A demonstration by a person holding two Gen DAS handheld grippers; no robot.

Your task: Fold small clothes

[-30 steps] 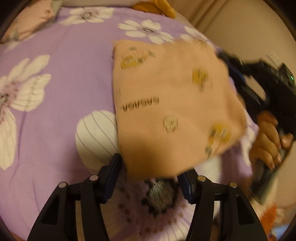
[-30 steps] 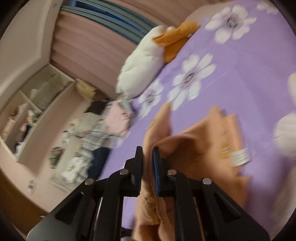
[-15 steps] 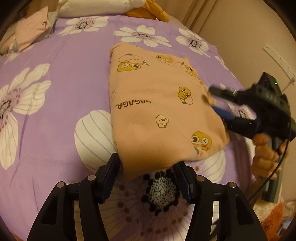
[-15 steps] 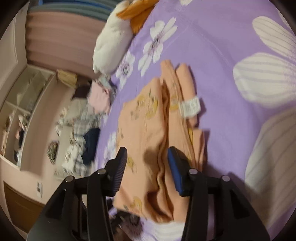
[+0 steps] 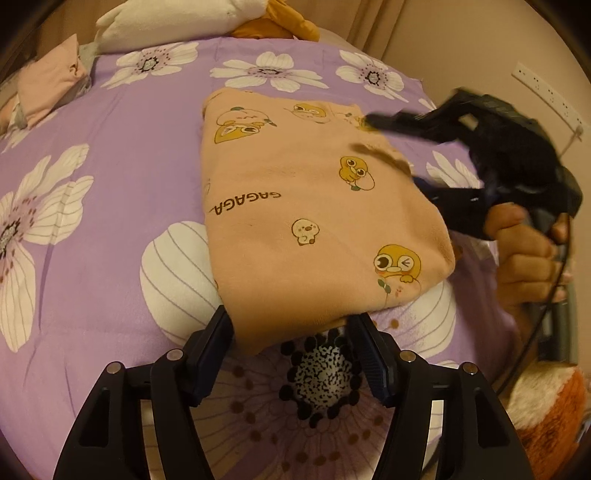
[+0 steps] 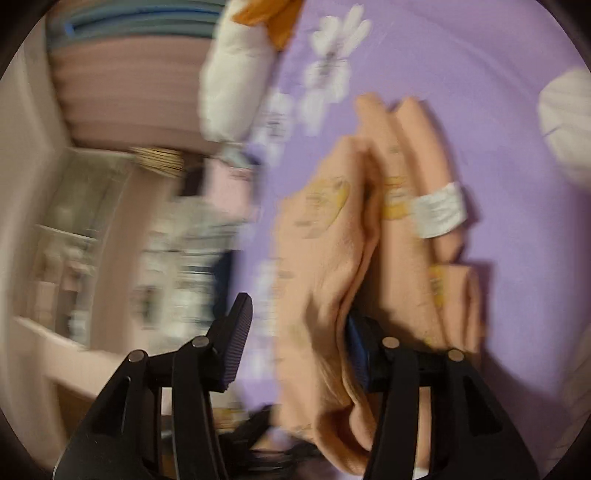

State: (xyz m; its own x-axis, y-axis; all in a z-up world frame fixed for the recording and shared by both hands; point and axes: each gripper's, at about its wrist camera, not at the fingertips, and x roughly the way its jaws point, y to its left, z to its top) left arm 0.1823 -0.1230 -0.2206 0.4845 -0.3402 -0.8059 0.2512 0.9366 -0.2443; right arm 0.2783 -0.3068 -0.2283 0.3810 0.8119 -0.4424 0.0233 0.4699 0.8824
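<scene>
Warm dim light, right-view motion blur

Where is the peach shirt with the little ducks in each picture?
Left wrist view: the peach shirt lies folded in the middle, on the purple flowered bedspread, just past the open left claw.
Right wrist view: it is right of the middle, bunched in layers with a white tag, beside the open right claw.
Shared landmark: the white and orange plush toy at the top.

Soft matt fleece garment [image 5: 317,221]
</scene>
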